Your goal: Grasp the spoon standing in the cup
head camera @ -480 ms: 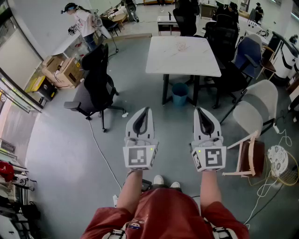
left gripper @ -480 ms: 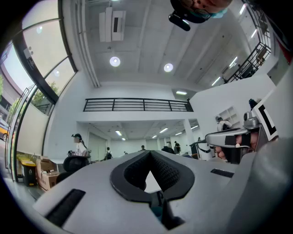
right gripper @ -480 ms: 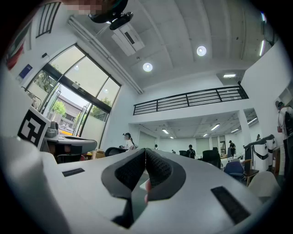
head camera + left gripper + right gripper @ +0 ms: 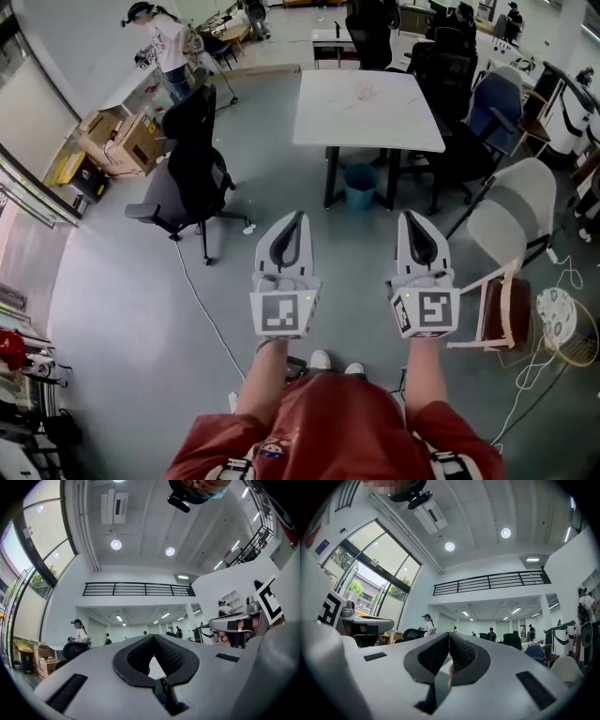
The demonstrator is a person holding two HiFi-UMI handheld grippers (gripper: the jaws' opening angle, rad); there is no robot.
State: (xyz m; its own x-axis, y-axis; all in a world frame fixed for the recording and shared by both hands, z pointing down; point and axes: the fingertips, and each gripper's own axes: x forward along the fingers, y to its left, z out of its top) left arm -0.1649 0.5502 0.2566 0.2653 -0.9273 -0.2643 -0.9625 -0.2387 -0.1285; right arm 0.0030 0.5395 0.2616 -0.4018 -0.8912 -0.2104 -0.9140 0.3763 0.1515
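Grey floor (image 4: 122, 309) fills most of the head view, and both tools hang over it, side by side and well apart, pointing away from the person. The left hand-held gripper (image 4: 298, 218) has its jaws closed tip to tip with nothing between them. The right hand-held gripper (image 4: 406, 217) is the same, jaws together and empty. Each carries its marker cube (image 4: 283, 313) at the near end, just above the person's forearms.

Far beyond the tips stands a white counter (image 4: 367, 108) with a blue bin (image 4: 360, 187) under it. A black office chair (image 4: 192, 169) sits to the left, near cardboard boxes (image 4: 131, 141). A pale chair (image 4: 511, 225) is on the right. A person (image 4: 169, 42) stands at the far left.

Neither the spoon nor the cup can be made out in any view.
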